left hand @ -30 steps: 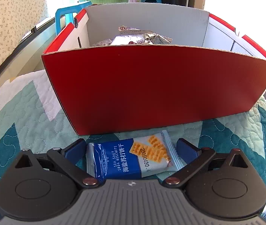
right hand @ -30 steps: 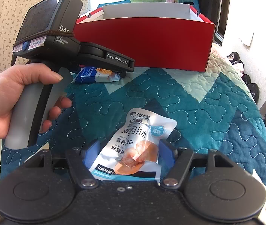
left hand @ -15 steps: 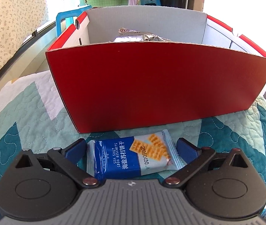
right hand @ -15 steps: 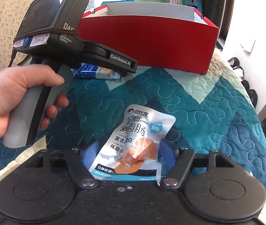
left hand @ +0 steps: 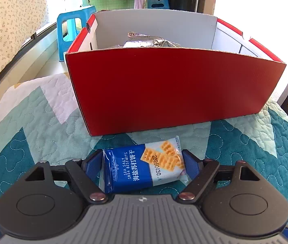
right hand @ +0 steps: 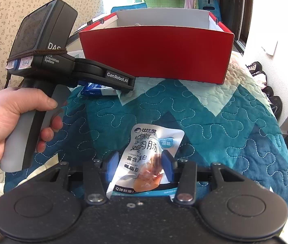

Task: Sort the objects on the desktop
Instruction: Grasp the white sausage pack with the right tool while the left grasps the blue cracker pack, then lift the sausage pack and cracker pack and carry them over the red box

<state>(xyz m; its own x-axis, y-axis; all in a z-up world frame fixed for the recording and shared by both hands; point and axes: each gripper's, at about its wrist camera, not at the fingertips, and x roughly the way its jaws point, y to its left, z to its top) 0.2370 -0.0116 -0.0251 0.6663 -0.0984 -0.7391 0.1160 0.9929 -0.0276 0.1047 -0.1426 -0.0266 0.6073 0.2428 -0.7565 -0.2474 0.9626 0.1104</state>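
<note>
Quilted bedspread (left hand: 32,126): teal, mint and cream chevrons, meander stitching, soft and yielding; serves as the work surface in both views. Patterned wallpaper at far left, hanging laundry behind.

Blue stool (left hand: 70,26): moulded plastic, left of the box, off the quilt.

Red box (left hand: 174,89): open-topped card, glossy red outside, white inside, straight-walled; stands at the far end of the quilt. Crinkled silver packet (left hand: 150,42) already lies inside.

Biscuit packet (left hand: 144,168): flat rectangular film pillow, blue and white, cracker print; lies on the quilt just before the box's near wall.

Left gripper (left hand: 142,167): black body, blue pads, carried by a hand (right hand: 12,122). Its jaws have just been closing around the biscuit packet, which sits between them; the pads now meet or nearly meet the packet's ends, though firm pressure cannot be confirmed.

Sausage pouch (right hand: 150,158): glossy white and pale-blue film, rounded top corners, limp; lies mid-quilt, well apart from the box.

Right gripper (right hand: 141,167): same build. Its jaws have just been closing too, and the pads now pinch the pouch, whose film buckles between them.

Assessment: both items appear to be at the grasp stage, still resting on the quilt; lifting and dropping into the box remain.
</note>
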